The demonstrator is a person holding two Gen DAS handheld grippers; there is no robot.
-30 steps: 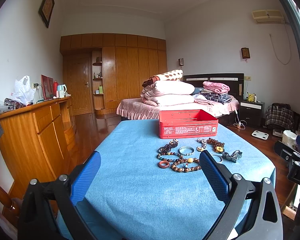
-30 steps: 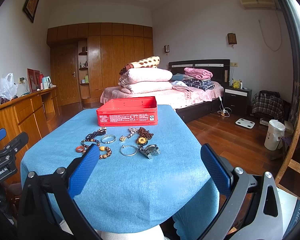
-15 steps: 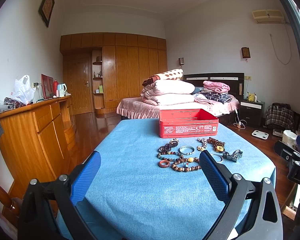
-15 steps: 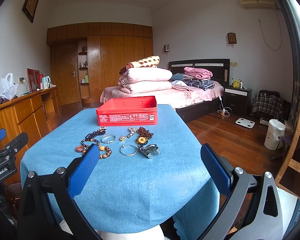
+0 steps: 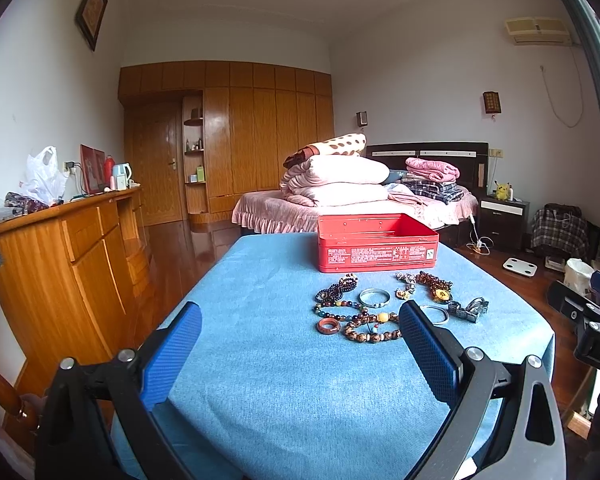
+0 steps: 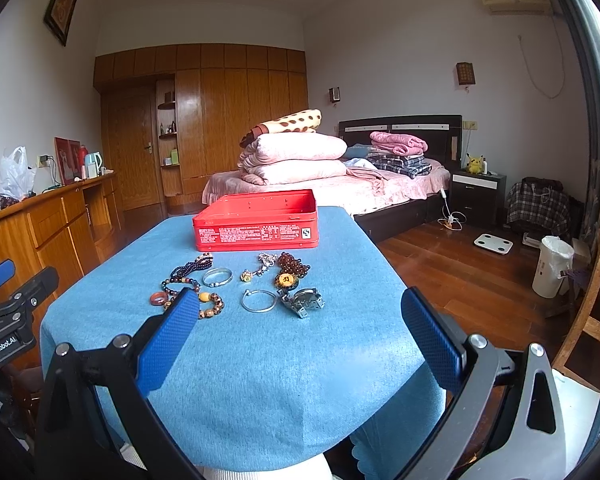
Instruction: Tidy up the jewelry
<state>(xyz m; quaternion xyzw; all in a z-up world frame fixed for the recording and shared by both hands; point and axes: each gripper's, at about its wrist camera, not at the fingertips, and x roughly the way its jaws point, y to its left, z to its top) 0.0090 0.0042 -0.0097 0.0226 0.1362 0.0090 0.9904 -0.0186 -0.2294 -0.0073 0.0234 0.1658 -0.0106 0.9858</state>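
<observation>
Hovering over the near edge of the blue-clothed table [image 6: 284, 380], the left gripper [image 5: 300, 344] and the right gripper [image 6: 296, 332] both have their blue-padded fingers spread wide, with nothing between them. By the look of it the sorting has not begun — every piece lies out on the cloth, well short of either tool.

Beyond the fingertips sits the cluster: a reddish-brown stone ring [image 5: 328, 325], a brown wooden bead bracelet [image 5: 370, 330], a multicoloured bead strand [image 5: 336, 306], a plain silver bangle [image 6: 259, 300], a narrower silver bracelet [image 6: 217, 276], a steel-link wristwatch [image 6: 303, 300], and an amber bead necklace with a round yellow pendant [image 6: 288, 274].

Behind them stands the open red rectangular tin box [image 6: 256, 224], near the far end. Its inside looks bare, though the front wall hides the floor.

Next, I'd judge, one gripper must reach forward, lower over a single piece, and close on it without snagging neighbours — the strands lie touching.
</observation>
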